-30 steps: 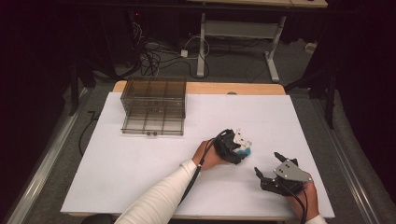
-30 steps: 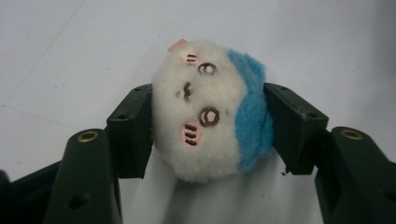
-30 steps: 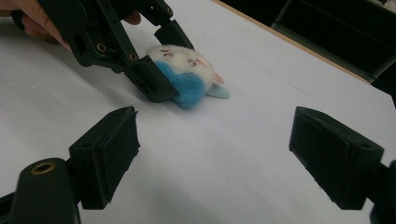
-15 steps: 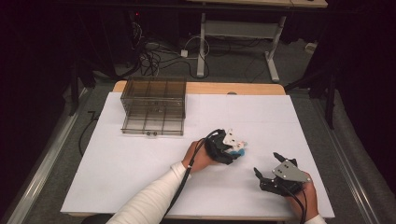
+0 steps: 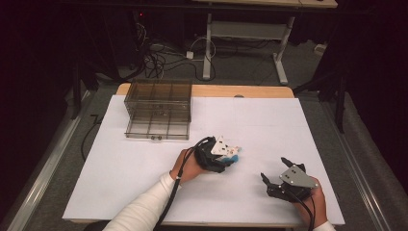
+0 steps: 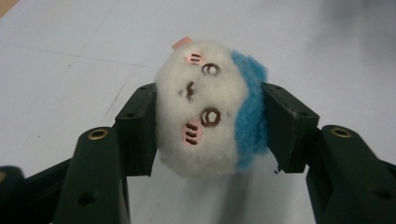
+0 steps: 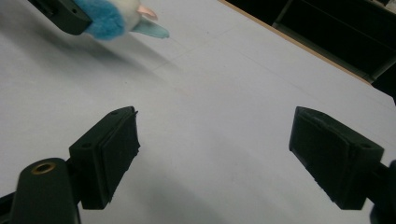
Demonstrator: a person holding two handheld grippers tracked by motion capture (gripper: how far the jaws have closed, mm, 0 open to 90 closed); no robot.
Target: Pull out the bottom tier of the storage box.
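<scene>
A small white plush toy (image 6: 205, 107) with a blue back, a stitched face and pink cheeks sits between the jaws of my left gripper (image 6: 210, 93), whose pads press on its two sides. In the high view the left gripper (image 5: 231, 158) holds the plush toy (image 5: 235, 155) just above the middle of the white table (image 5: 269, 120). My right gripper (image 5: 274, 169) rests near the front right edge, open, with nothing between its jaws. The right gripper view looks past its wide-apart jaws (image 7: 215, 121) toward the plush toy (image 7: 112, 16) at the top left.
A smoky transparent drawer box (image 5: 159, 109) with compartments stands at the back left of the table. The wooden table edge (image 5: 240, 90) runs along the back. Cables and a desk frame lie on the dark floor beyond.
My left gripper has carried the plush toy to the left across the table. The right gripper has stayed where it was.
</scene>
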